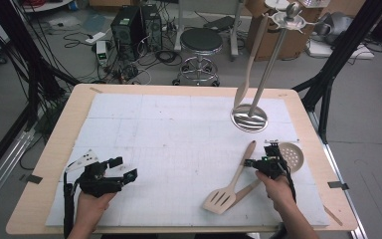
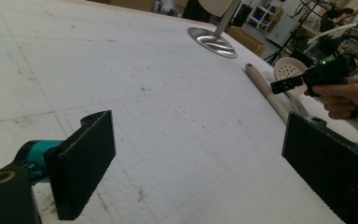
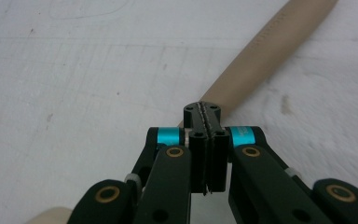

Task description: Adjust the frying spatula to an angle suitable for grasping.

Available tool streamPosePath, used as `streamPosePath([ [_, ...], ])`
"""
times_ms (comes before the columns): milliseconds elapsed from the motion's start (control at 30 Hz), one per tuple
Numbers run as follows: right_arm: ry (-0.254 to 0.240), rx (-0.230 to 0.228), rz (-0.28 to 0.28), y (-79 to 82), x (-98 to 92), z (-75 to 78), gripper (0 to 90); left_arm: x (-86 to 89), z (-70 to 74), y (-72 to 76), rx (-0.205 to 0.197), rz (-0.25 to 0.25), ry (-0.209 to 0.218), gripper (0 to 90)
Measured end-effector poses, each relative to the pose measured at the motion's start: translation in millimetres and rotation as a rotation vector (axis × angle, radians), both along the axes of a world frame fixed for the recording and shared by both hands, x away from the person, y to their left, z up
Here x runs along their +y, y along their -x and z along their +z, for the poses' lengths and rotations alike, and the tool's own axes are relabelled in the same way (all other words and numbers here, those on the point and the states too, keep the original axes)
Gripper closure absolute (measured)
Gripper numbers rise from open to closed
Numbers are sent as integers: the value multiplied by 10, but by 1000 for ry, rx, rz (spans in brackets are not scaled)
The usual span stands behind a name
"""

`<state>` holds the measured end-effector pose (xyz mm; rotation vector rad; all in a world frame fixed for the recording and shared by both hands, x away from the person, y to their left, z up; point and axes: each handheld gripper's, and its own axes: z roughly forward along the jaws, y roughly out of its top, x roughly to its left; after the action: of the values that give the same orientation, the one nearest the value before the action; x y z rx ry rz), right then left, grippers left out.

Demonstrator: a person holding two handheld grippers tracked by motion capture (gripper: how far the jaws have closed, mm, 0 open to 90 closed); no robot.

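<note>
- Right gripper (image 1: 259, 162) is hovering over the handle of the slotted spatula (image 1: 227, 189), jaws pressed flat together with nothing between them; in the right gripper view the closed jaws are pointing along that handle (image 3: 261, 51)
- Left gripper (image 1: 122, 168) is resting on the mat (image 1: 179, 134) at the near left, jaws standing wide apart and empty, well apart from the utensils
- Spatula is lying flat on the mat at the near right, crossing a second handle beneath it; the skimmer (image 1: 291, 155) is lying just beyond the right gripper
- Rack (image 1: 249, 117) is standing at the far right with one spoon (image 1: 246, 79) hanging from it
- Judged progress: one utensil is hanging, and the spatula and skimmer are waiting to be lifted and hung
</note>
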<state>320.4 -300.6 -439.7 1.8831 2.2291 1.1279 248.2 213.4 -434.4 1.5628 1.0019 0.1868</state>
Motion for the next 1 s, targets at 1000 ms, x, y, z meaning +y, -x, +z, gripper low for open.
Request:
streamPosePath([
  [1000,-115,75,228,-426,998,29,853,81,15,12,-7,16,21,102],
])
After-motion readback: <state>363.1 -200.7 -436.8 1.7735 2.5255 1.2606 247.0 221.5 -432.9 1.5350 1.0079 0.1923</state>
